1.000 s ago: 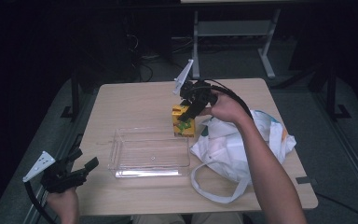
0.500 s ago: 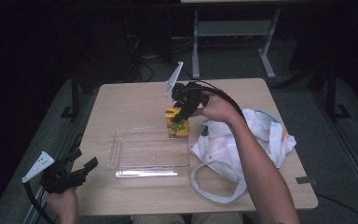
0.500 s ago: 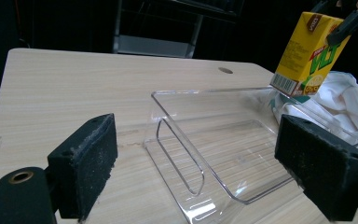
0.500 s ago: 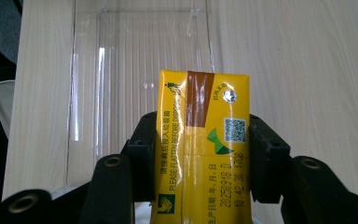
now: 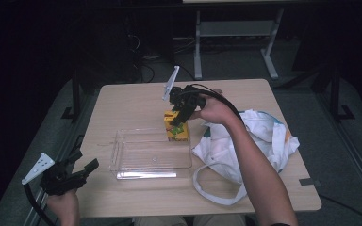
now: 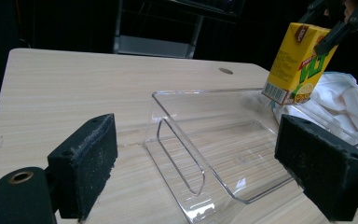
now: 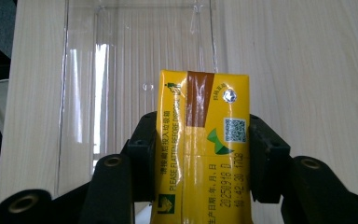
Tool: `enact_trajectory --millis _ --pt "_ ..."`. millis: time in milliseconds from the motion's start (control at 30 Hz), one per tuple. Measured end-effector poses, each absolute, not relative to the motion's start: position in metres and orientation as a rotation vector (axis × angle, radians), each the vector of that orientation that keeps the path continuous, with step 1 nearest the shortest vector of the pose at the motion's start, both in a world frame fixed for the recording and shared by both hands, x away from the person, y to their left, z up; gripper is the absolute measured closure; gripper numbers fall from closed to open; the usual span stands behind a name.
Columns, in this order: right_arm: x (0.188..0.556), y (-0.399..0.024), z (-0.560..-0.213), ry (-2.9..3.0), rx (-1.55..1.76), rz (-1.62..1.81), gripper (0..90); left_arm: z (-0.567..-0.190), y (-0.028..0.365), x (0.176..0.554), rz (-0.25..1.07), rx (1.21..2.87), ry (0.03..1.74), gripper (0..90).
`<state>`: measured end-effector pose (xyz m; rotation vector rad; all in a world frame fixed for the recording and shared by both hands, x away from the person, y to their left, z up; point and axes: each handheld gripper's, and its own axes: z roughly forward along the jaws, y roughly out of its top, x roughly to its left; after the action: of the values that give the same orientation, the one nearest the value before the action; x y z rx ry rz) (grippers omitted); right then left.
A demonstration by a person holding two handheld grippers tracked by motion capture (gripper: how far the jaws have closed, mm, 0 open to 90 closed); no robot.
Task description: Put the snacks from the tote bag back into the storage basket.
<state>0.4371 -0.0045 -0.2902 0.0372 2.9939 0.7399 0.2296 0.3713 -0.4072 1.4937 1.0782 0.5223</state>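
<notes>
My right gripper [image 5: 179, 123] is clamped on the yellow juice carton [image 5: 176, 128], pads pressing both narrow sides. Carton hangs tilted over the far right corner of the clear plastic tray [image 5: 122, 149], bottom edge just above the rim. Left gripper [image 5: 86, 169] idle, jaws wide, nothing between them, near the tray's left end. White cloth bag [image 5: 259, 141] just right of the tray.

Risks as I judge them: tilted carton catches the tray wall and tips on release; light tray skids if nudged; carton lands on the rim, not inside.
</notes>
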Motion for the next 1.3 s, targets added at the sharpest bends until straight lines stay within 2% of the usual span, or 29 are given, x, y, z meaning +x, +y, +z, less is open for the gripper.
enact_trajectory --millis 1300 --pt "0.447 0.004 -0.335 3.039 0.065 0.714 52.3 -0.407 0.371 0.23 0.519 1.494 1.078 12.4"
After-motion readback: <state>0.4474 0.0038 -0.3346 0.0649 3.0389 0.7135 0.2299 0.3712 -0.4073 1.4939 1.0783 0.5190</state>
